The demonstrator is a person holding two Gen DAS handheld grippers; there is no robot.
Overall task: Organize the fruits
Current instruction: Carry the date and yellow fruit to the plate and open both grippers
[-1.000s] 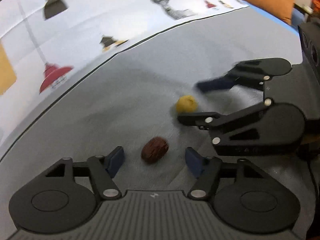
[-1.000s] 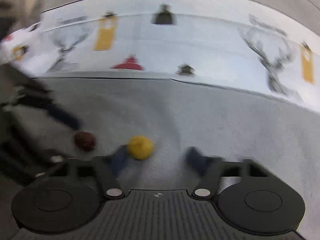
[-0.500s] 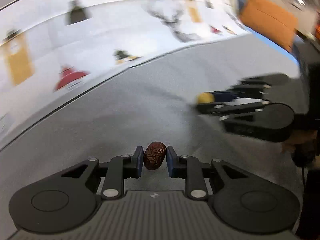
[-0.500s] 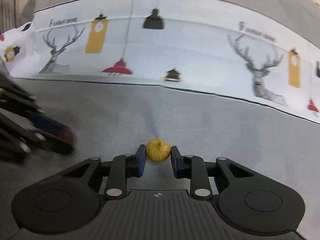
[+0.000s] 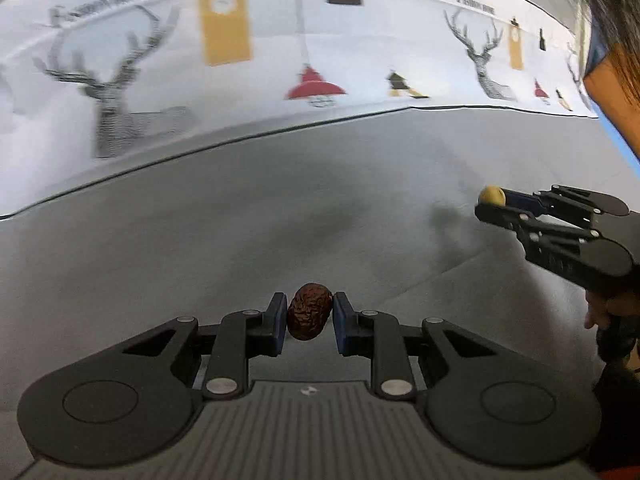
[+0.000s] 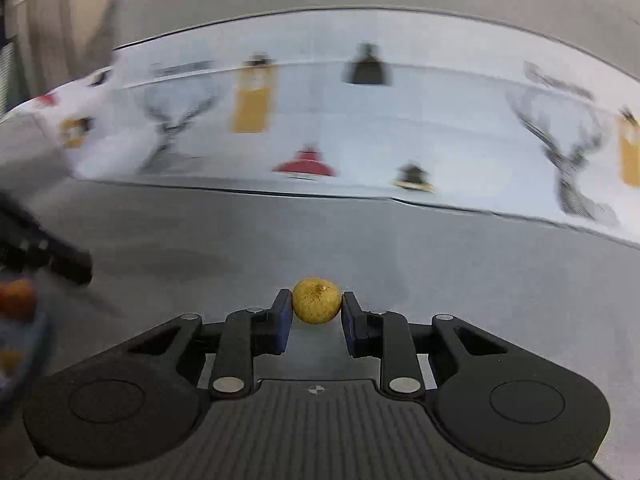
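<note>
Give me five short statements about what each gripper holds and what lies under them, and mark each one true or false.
1. The left gripper is shut on a wrinkled dark red fruit. True.
2. The right gripper is open with nothing in it. False: it is shut on a round yellow fruit.
3. The yellow fruit rests on the grey mat. False: in the left wrist view it is held above the mat, with its shadow below it.
4. A white cloth printed with deer and lamps lies beyond the grey mat. True.
5. Both fruits sit in one gripper. False: each gripper holds one.
</note>
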